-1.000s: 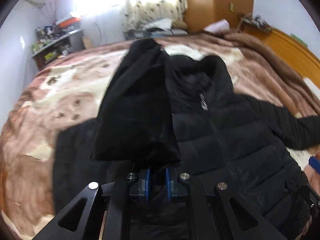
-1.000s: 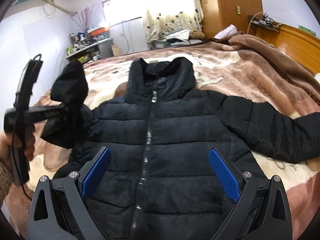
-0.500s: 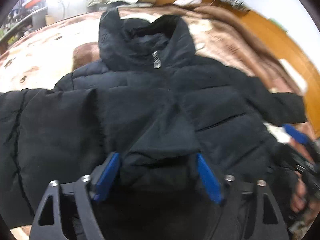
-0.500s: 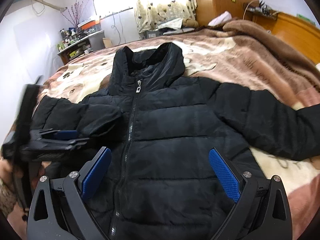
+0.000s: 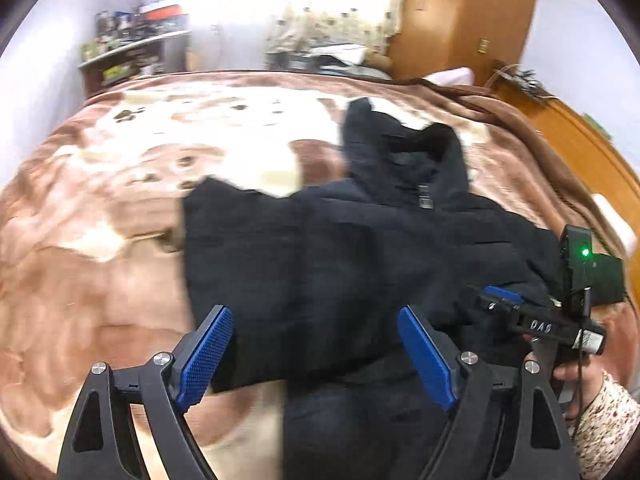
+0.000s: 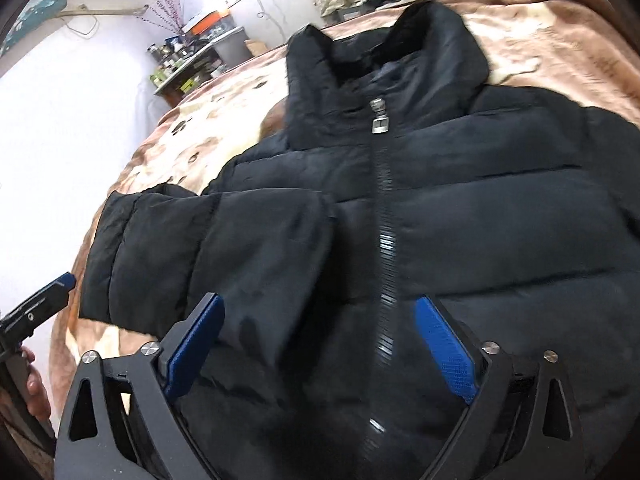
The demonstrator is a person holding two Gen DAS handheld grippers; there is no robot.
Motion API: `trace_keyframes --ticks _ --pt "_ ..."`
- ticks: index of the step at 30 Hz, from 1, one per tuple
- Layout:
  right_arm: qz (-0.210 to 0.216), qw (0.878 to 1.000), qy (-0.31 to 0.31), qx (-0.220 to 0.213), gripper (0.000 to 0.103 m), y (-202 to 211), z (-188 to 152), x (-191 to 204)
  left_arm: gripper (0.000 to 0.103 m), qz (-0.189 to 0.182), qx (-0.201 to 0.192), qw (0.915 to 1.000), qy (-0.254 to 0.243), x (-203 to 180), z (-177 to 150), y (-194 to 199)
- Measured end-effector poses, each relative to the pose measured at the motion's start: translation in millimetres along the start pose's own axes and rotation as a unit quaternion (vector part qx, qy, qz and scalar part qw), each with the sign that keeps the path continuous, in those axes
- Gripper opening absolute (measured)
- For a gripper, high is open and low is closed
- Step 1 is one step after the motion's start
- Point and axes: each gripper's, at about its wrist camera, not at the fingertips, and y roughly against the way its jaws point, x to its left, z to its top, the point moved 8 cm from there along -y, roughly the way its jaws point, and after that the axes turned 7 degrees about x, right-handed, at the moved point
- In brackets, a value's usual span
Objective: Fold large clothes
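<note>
Left gripper (image 5: 316, 356) now open, off the folded-in sleeve (image 6: 208, 256).

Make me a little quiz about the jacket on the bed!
1. True or false: the jacket is zipped up.
2. Which sleeve lies folded over the jacket's front: the one on the left of the right wrist view, or the one on the right?
3. Fill in: the jaws of the left gripper and right gripper are both ____.

Key: 1 true; 2 the left one; 3 open.
</note>
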Motion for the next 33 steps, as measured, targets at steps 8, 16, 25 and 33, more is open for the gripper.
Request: trace_keyframes --ticks 8,16,25,33 --pt "0.004 1.0 0.017 0.014 0.01 -22 3 19 0.085 0.023 0.011 0.9974 0.068 45 -6 -17" --pt "-0.027 0.997 0.037 -0.054 0.005 39 23 9 0.085 0.027 -0.003 0.9974 0.066 36 3 -12" --pt "-0.098 0.99 0.01 -0.096 0.005 91 44 -56 0.085 0.01 0.013 0.9991 0.039 -7 21 -40" --pt "-0.133 0.988 -0.021 -0.069 0.005 82 29 -108 0.085 0.035 0.044 0.9983 0.017 -27 29 -91"
